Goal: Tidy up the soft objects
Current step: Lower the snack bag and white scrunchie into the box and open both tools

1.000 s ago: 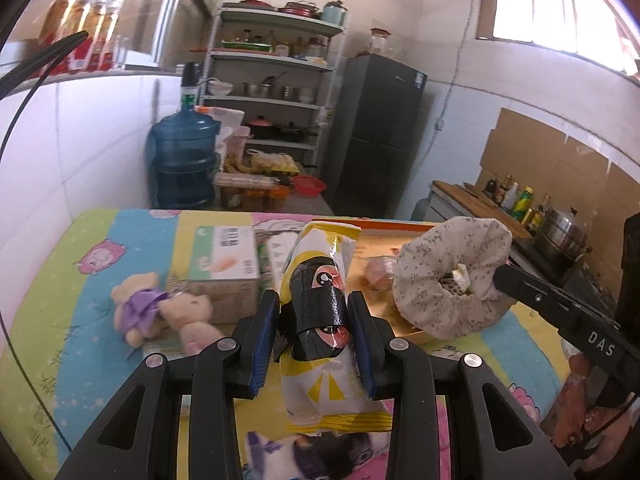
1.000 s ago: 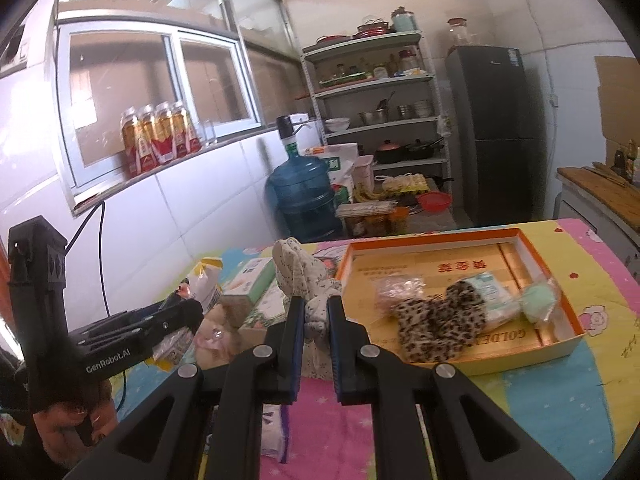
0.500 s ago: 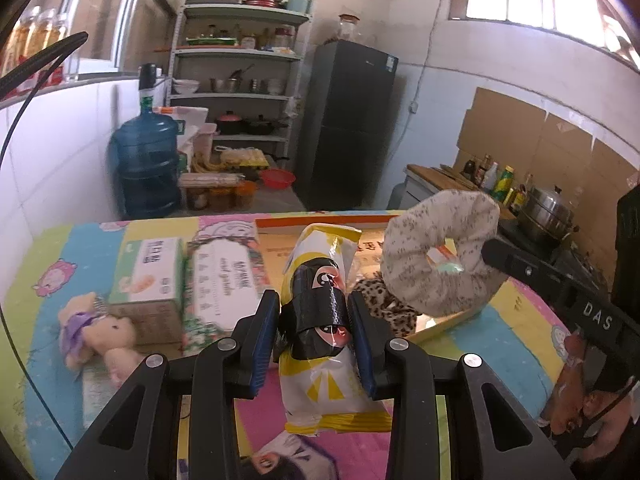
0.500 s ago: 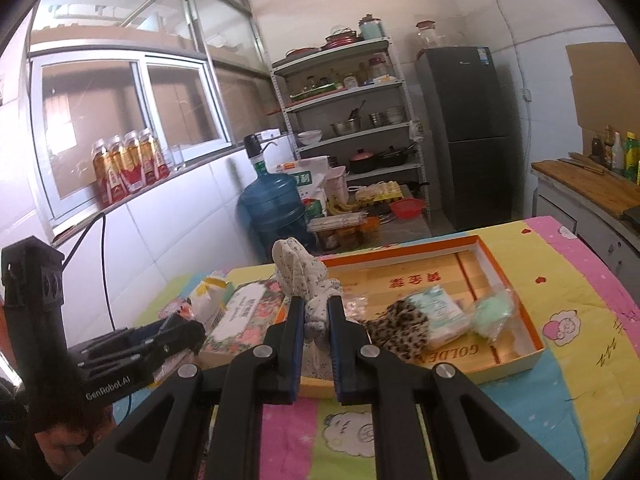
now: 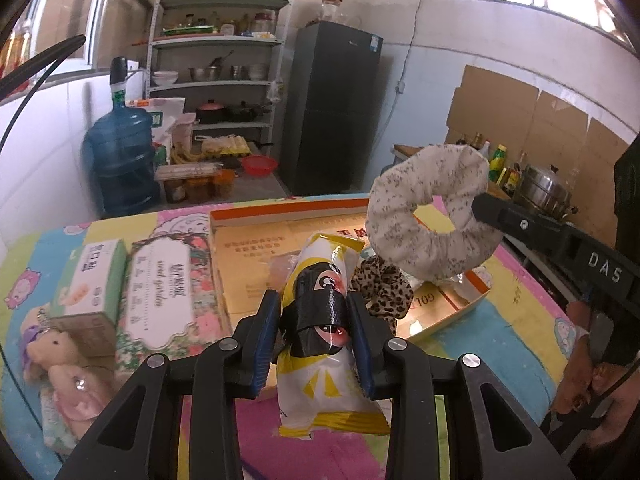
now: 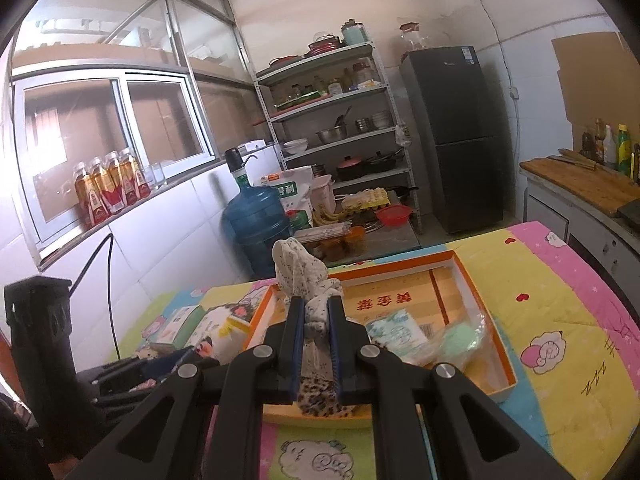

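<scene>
Snack packet (image 5: 320, 320) is clamped in the left gripper (image 5: 316, 336) and floral scrunchie (image 6: 304, 276) in the right gripper (image 6: 317, 344), both held above the orange tray (image 6: 480, 296), presumably for dropping in.

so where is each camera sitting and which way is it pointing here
Left wrist: sits on the left gripper, looking along its fingers over the orange-rimmed cardboard tray toward the grey metal shelf; the gripper clamps a yellow-and-white snack packet, and the right gripper and a hand show at right.
Right wrist: sits on the right gripper, facing the same shelf; it clamps a white speckled fabric scrunchie, with the left gripper's black handle at left.
Shared: tray, scrunchie, blue water jug, black fridge.
</scene>
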`<state>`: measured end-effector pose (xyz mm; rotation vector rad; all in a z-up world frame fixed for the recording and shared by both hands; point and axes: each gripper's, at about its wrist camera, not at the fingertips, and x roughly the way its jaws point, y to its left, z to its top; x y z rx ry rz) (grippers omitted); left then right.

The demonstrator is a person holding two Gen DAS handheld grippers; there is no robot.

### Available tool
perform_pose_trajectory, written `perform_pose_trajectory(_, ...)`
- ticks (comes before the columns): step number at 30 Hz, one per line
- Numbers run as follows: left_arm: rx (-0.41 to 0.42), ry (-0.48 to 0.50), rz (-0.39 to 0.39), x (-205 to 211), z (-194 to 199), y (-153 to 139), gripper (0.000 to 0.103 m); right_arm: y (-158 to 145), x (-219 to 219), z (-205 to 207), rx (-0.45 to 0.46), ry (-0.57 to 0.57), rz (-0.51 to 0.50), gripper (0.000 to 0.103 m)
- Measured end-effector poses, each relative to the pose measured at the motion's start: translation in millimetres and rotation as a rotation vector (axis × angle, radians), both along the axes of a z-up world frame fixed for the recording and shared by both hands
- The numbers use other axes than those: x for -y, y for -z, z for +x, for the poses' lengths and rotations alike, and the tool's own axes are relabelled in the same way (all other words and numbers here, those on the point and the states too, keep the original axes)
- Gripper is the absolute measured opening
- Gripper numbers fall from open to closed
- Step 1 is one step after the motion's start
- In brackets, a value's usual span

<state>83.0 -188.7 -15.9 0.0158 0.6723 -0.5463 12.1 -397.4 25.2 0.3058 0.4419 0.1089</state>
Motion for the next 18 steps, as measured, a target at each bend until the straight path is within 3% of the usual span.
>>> perform_pose_trajectory(18,-0.060,0.002,0.078,42.2,36.2,31.6,0.035,20.1,39.2,51.2,-0.035,-0.004,0.061,0.012)
